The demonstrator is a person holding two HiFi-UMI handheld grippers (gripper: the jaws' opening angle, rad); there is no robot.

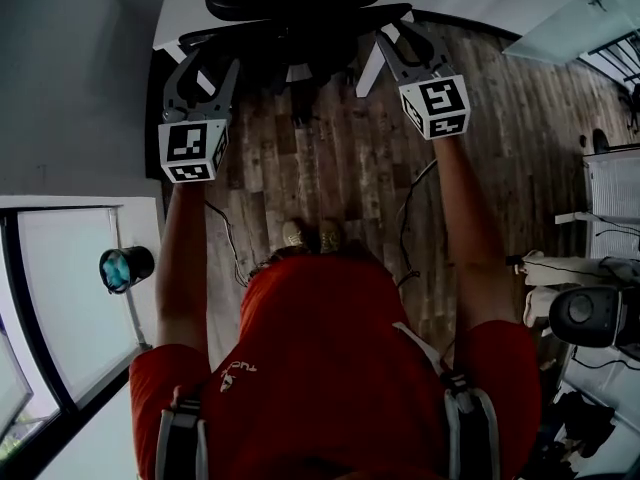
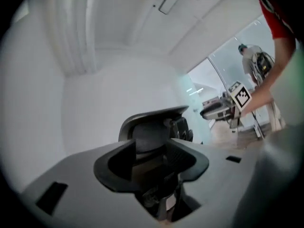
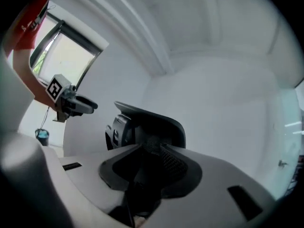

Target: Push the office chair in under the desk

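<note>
The black office chair (image 1: 297,8) stands at the edge of the white worktop (image 1: 185,3), with its back turned to the person. From above I cannot tell how far its seat goes under the worktop. Both grippers are on the person's side of the chair, one near each side of it, and they do not touch it. The left gripper (image 1: 208,68) is released: its jaws stand apart with nothing between them, and only the chair's back shows beyond the gap. The right gripper (image 1: 395,36) is released too, with its jaws apart and empty.

From the chair toward the person there is a wooden floor (image 1: 330,168). Thin cables (image 1: 405,213) lie on it, and the person's shoes (image 1: 305,236) stand on it.

The head view shows the chair only from above. The left gripper view shows it from a level height, with the curved top of its back (image 2: 152,120). Beyond the chair, this view also shows the right gripper, held by an arm in a red sleeve (image 2: 278,23). The right gripper view shows the left gripper on the far side of the chair, and past it a window (image 3: 61,56) and a small teal spot (image 3: 42,135). In the head view this is a dark round thing with a teal inside (image 1: 125,268), well to the left of the chair. What is in it, I cannot tell.
</note>
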